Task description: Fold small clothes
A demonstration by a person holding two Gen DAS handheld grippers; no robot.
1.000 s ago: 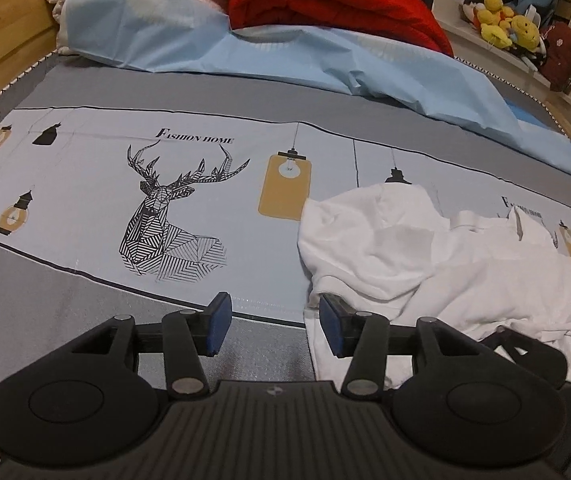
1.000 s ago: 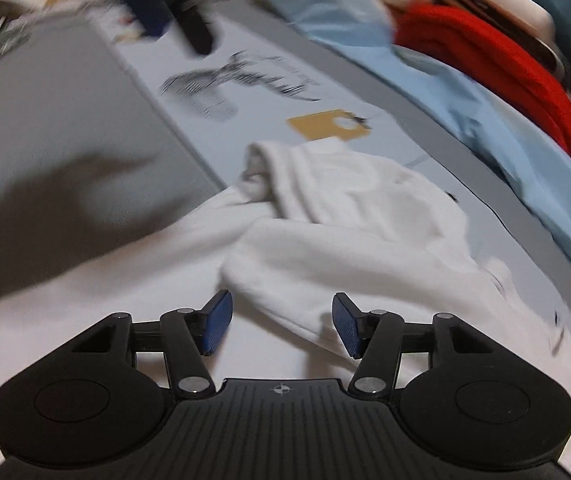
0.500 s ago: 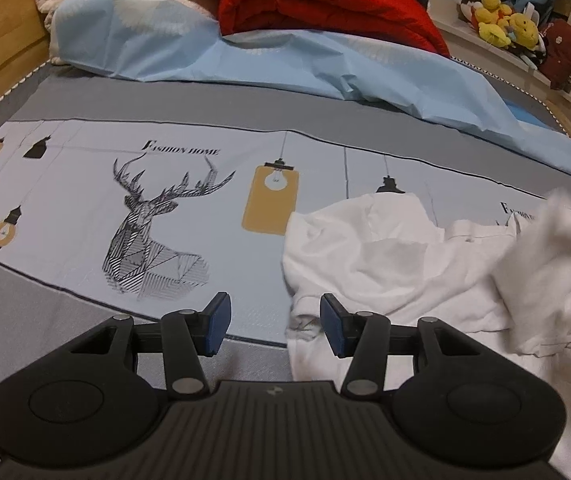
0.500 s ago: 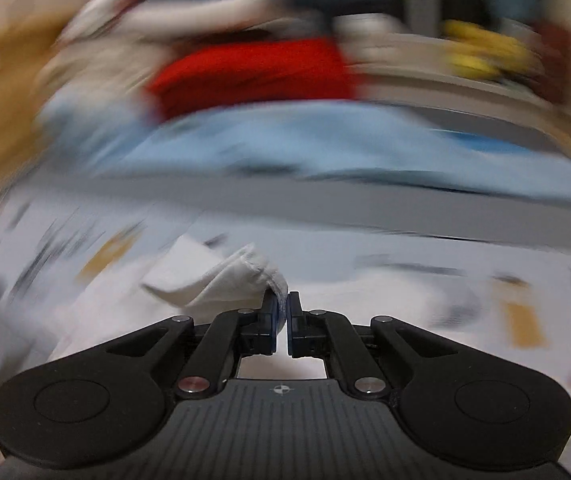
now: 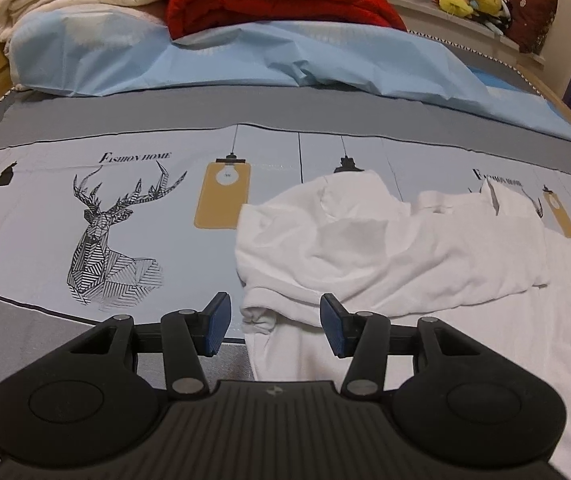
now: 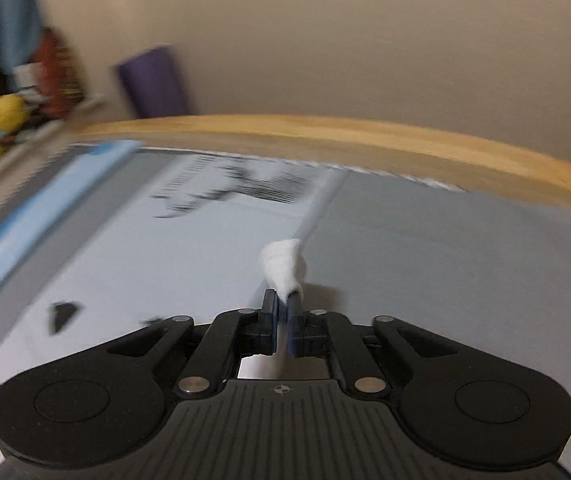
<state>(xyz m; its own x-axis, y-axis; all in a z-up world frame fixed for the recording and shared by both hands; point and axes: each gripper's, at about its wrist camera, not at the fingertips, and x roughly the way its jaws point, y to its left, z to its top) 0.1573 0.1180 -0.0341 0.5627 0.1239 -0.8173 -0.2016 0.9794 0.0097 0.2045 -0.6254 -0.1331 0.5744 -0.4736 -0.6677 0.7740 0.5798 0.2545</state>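
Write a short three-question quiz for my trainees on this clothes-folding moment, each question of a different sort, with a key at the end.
1. True or false: the left tongs are closed on the white garment.
2. Multiple choice: what do the right tongs pinch? A) a yellow plush toy B) a bit of white cloth C) the red blanket
3. Fill in: the animal printed on the bed sheet left of the garment is a ____.

Key: 1 false, they are open with the garment's edge between the fingers; 2 B; 3 deer.
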